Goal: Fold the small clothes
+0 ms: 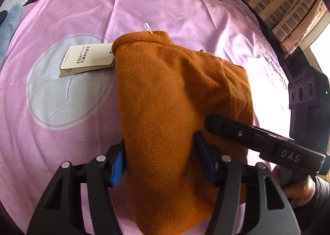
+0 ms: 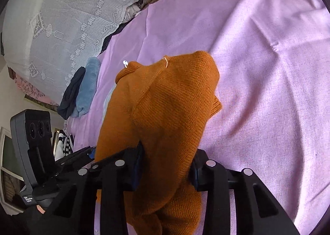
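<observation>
Left wrist view: left gripper point(image 1: 160, 160) half closed, pads pinching the near hem of the orange knit sweater point(image 1: 175, 94) on the pink sheet point(image 1: 61, 142).
Risk: paper hang tag point(image 1: 87, 58) beside the collar may get folded in.
Right wrist view: right gripper point(image 2: 167, 164) narrowly clamped on sweater's near edge.
Risk: loose knit could slip, I reckon.
Around: folded blue towel point(image 2: 87, 88) well beyond the sweater; nothing blocks.
</observation>
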The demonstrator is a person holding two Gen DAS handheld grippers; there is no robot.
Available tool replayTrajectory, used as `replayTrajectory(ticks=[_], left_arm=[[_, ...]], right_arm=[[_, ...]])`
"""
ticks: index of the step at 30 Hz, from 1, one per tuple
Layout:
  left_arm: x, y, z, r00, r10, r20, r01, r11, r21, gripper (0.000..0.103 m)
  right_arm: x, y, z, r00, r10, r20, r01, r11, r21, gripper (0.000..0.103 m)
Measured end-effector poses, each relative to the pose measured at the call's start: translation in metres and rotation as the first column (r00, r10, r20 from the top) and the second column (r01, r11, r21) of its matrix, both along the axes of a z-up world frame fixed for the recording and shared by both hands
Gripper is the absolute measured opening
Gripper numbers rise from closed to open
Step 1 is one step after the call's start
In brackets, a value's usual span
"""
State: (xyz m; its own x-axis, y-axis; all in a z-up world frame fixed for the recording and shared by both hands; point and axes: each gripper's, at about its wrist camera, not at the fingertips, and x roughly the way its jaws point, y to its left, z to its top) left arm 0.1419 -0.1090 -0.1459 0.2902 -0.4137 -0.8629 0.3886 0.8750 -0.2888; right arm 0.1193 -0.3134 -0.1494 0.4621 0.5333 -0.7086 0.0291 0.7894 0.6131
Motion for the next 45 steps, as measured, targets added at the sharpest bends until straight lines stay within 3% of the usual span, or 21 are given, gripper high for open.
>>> replayTrajectory(ticks=[4,17,27,34,40,45], left_arm=[[-0.013,0.0,0.015,1.0,0.009,0.029,-0.01,1.0,0.019,0.047],[-0.078,0.018,0.054,0.988,0.114,0.106,-0.121,0.991,0.056,0.047],[-0.053,0.091,0.111,0.965,0.11,0.237,-0.115,0.993,0.009,0.047],[-0.011,0.182,0.17,0.923,0.103,0.37,-0.112,0.994,0.002,0.047],[0.04,0.26,0.229,0.877,0.14,0.46,-0.159,0.987,0.004,0.047],[0.087,0.323,0.268,0.817,0.221,0.532,-0.247,0.969,-0.023,0.048]], right_arm=[[-0.01,0.004,0.015,0.999,0.029,0.044,-0.029,0.999,-0.017,0.035],[-0.049,0.016,0.05,0.982,0.151,0.112,-0.155,0.987,0.03,0.035],[-0.025,0.089,0.117,0.963,0.117,0.244,-0.125,0.992,0.017,0.035],[0.016,0.182,0.184,0.925,0.107,0.364,-0.125,0.992,0.027,0.035],[0.08,0.268,0.247,0.889,0.162,0.429,-0.186,0.982,0.013,0.035],[0.148,0.333,0.289,0.846,0.241,0.476,-0.272,0.962,-0.004,0.035]])
